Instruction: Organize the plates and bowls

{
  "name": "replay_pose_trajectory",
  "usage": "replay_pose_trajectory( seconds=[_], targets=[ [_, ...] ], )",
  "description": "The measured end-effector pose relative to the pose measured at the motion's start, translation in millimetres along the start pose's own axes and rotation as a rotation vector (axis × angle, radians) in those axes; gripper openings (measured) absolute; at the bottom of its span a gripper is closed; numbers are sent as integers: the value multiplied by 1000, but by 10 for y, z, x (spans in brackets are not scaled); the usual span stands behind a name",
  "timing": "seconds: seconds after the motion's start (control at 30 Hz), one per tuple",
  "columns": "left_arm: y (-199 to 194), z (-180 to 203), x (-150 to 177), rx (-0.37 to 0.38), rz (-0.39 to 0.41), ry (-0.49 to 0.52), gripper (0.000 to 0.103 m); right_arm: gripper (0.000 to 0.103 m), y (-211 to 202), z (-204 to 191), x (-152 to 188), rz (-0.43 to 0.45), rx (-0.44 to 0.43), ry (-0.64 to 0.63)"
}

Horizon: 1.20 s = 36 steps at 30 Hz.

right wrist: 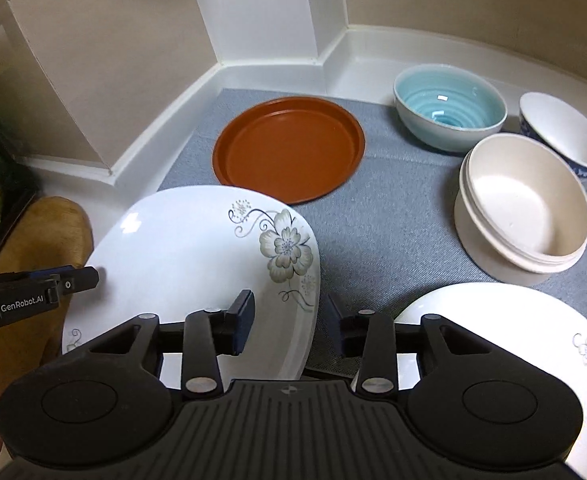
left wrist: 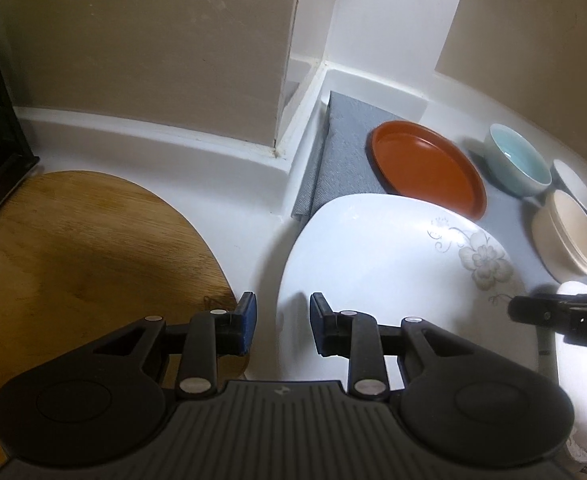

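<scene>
left gripper (left wrist: 283, 320): jaws apart over floral plate (left wrist: 381, 264) edge, holding nothing
right gripper (right wrist: 289, 320): jaws apart astride plate rim
nearby: red plate (right wrist: 289, 152), bowls (right wrist: 521, 208), mat (right wrist: 373, 224)

Left wrist view sits low and close over the surface (left wrist: 253, 236), looking forward past its own tongs (left wrist: 283, 322) toward the wall corner at 12 o'clock. Right wrist view is close too, angled down over the grey mat (right wrist: 389, 216). Both views share the flowered white plate (left wrist: 373, 264) (right wrist: 181, 248), orange plate (left wrist: 427, 168) (right wrist: 289, 148) and bowls at 2 o'clock.
</scene>
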<state>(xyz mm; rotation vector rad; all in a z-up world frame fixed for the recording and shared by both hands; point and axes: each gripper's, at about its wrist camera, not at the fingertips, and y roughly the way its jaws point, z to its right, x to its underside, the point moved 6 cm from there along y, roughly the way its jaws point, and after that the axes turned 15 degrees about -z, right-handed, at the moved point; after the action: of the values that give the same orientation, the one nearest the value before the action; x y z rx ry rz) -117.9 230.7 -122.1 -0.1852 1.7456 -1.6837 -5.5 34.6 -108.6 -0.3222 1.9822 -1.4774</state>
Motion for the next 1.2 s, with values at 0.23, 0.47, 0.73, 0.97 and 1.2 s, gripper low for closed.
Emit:
replay_pose_trajectory(
  seconds=[0.23,0.47,0.73,0.97,1.2],
  targets=[
    [52,4,-31,6,-18,22,32,50,161,-27,0,-32,-5,-3],
    [91,28,-35,17,-28,45,32,54,296,-20,7,-69,11,7],
    [114,27,-33,25,-32,52,32,63,365,-33,-20,-87,8,-7],
    [107,53,-33,26,-33,71,32,83,389,-47,-35,-84,-4,-10],
    [120,77,-26,22,-29,93,29,67,406,-93,-1,-84,1,-31]
  ],
)
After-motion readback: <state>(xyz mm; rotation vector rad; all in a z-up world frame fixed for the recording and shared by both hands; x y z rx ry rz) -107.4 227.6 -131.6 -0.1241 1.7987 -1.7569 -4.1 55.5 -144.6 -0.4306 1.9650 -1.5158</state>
